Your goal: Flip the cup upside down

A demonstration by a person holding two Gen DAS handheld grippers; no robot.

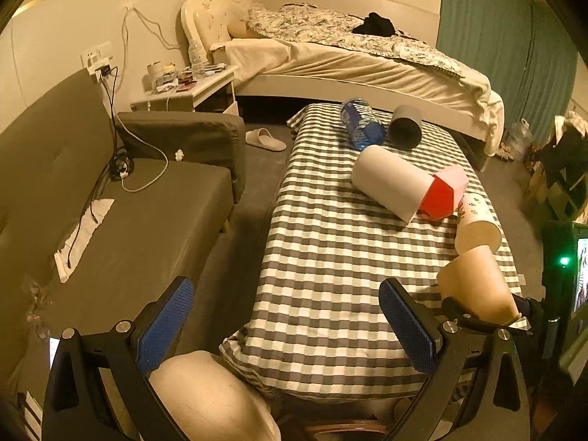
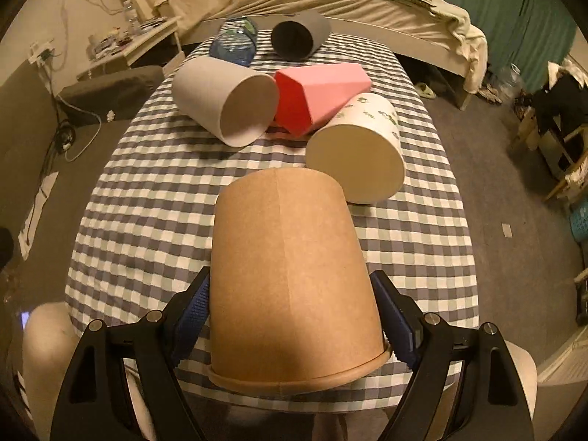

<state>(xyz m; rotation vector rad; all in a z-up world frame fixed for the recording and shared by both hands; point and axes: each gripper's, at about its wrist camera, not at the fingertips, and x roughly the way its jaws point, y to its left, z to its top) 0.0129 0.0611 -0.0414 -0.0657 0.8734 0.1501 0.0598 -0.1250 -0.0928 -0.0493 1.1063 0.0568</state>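
Home bedroom: bed (image 1: 352,55), sofa (image 1: 110,198).

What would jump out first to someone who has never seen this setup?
A big brown paper cup fills the right wrist view, clamped between the right gripper, rim toward the camera. Beyond it, on the checkered tablecloth, several cups lie toppled: a white cup, a pink-and-red cup, a floral cup. The left gripper hangs open and empty.

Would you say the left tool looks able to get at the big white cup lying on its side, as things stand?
Probably yes. The left tool is open and holds nothing, and bare checked tablecloth lies between it and the white cup. The pink cup touches only its far side.
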